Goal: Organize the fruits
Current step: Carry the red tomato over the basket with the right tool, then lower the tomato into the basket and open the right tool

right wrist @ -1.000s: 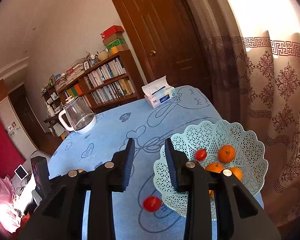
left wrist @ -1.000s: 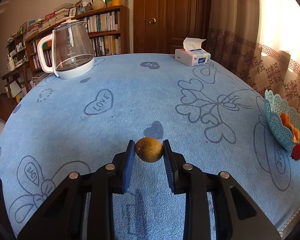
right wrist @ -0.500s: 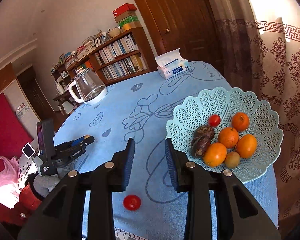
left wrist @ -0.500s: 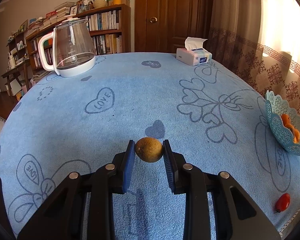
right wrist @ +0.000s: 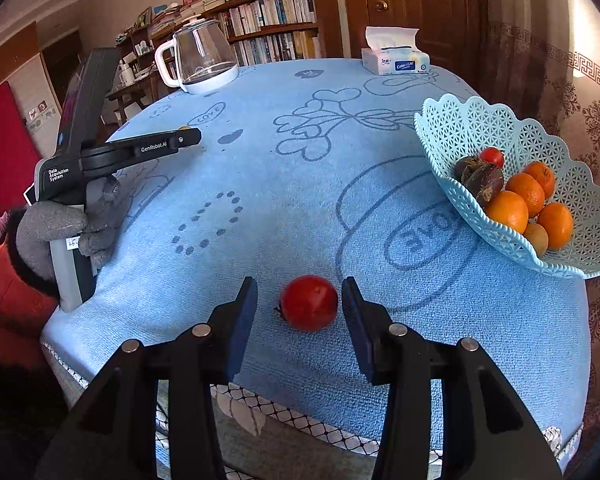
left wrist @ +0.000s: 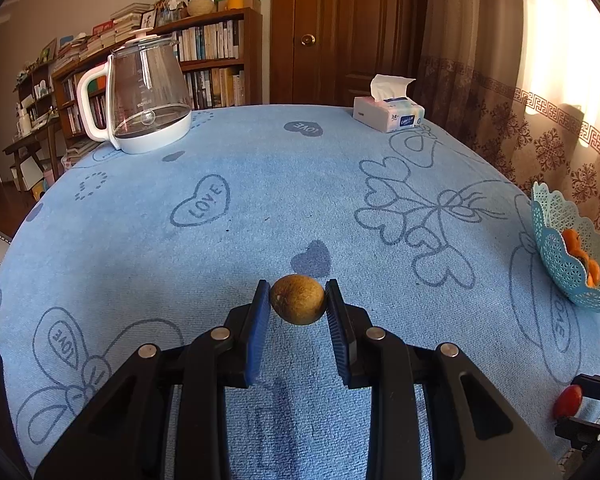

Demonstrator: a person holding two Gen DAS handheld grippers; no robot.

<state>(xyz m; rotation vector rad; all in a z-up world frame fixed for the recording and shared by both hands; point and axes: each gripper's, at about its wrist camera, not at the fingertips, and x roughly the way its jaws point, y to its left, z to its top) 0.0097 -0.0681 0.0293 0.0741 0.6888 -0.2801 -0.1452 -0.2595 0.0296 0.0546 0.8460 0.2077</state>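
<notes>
Red tomato (right wrist: 309, 303) between parted right gripper (right wrist: 299, 306) fingers, untouched

A round brown kiwi (left wrist: 298, 299) was held raised above the blue tablecloth (right wrist: 300, 208). A red tomato (right wrist: 309, 302) lay on the cloth, near the lattice basket (right wrist: 496, 132), in which oranges (right wrist: 528, 200), dark fruits and another tomato were piled

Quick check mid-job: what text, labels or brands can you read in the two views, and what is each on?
"LOVE": hearts printed on the blue tablecloth.
"GenRobot.AI": arm of the left gripper.
"Data Acquisition System": its handle.
"Color Life", partly blurred: tissue box.
Kettle markings and book spines: too small to read.
</notes>
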